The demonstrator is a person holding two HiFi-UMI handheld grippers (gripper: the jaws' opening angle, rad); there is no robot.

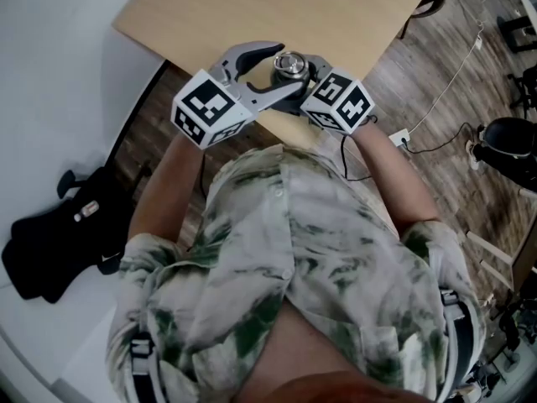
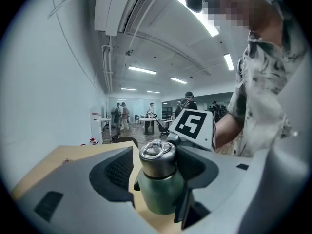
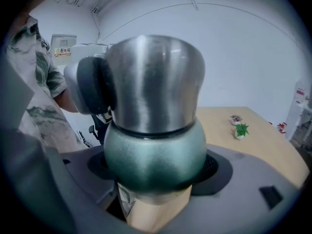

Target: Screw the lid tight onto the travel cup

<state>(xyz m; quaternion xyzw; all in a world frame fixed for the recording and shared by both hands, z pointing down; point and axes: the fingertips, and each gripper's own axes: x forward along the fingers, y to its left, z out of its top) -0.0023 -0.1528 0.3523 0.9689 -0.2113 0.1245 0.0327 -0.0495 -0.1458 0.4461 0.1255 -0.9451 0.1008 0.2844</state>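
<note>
Right tool [image 3: 158, 168] is clamped on the green travel cup [image 3: 155, 147] over the surface [image 1: 201, 15], while the left tool [image 2: 158, 168] gapes around the steel lid [image 2: 157, 161], which it should grip squarely before twisting.

Wooden table [image 1: 193, 15] with small green plant [image 3: 241, 129]; black bag [image 1: 50, 250] nearby.

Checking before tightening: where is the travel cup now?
The travel cup is over the near edge of the table, upper centre of the head view, green body clamped by the right gripper, the left gripper open around its lid.
</note>
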